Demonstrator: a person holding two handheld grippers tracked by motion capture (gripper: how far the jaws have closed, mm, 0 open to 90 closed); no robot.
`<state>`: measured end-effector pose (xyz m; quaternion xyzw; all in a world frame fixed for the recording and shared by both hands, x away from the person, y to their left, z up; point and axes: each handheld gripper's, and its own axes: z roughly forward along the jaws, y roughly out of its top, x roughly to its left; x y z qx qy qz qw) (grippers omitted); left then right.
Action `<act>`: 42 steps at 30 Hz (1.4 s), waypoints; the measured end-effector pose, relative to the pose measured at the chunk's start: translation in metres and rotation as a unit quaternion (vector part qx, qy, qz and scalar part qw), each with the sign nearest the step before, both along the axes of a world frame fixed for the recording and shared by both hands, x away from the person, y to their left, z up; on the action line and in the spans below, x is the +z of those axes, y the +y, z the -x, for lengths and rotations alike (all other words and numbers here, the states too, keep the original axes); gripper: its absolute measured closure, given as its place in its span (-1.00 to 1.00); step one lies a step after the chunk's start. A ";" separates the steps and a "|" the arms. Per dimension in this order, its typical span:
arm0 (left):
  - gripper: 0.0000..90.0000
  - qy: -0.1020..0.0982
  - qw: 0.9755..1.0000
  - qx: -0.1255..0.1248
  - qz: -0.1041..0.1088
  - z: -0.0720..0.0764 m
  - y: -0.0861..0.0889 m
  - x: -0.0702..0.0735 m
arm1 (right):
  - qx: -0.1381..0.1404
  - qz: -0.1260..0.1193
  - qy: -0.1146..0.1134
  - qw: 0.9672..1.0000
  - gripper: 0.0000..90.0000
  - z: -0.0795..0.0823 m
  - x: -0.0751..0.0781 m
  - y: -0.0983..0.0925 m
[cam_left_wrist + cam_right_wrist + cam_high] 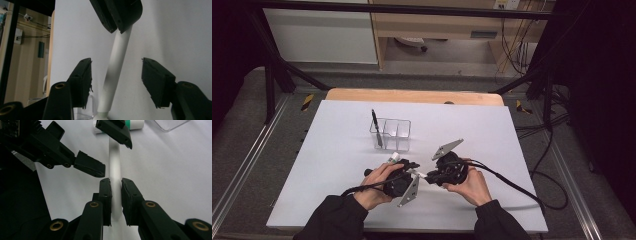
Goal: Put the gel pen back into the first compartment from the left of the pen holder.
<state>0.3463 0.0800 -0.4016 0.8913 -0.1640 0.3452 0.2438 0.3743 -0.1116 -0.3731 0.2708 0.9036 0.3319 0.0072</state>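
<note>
Your right gripper (115,185) clamps the white marker (114,165) near one end, holding it above the table (512,150). Your left gripper (116,75) stands unclenched, its pads either side of the marker's barrel without touching. Beyond sits a clear organizer (392,134).

Your sleeves (337,217) are black and reach to both wrists. Each gripper is matte black: the left gripper (116,82) has blocky jaws with small screw holes and brass-ringed pivot holes at the base, and so does the right gripper (116,195). A grey three-cornered plate (447,148) tops each one, and a black cable (512,185) trails behind.
</note>
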 end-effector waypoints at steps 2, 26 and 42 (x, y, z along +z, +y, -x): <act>0.06 -0.010 1.000 -0.008 -0.005 0.000 -0.002 -0.002 | 0.001 0.002 0.001 1.000 0.76 0.000 -0.001 0.000; 0.65 -0.060 0.997 -0.048 -0.021 0.008 -0.015 -0.008 | -0.016 0.006 0.015 1.000 0.76 0.000 -0.003 0.002; 0.72 -0.060 0.997 -0.031 -0.038 0.010 -0.012 -0.007 | -0.025 -0.013 0.009 1.000 0.61 0.001 0.001 -0.002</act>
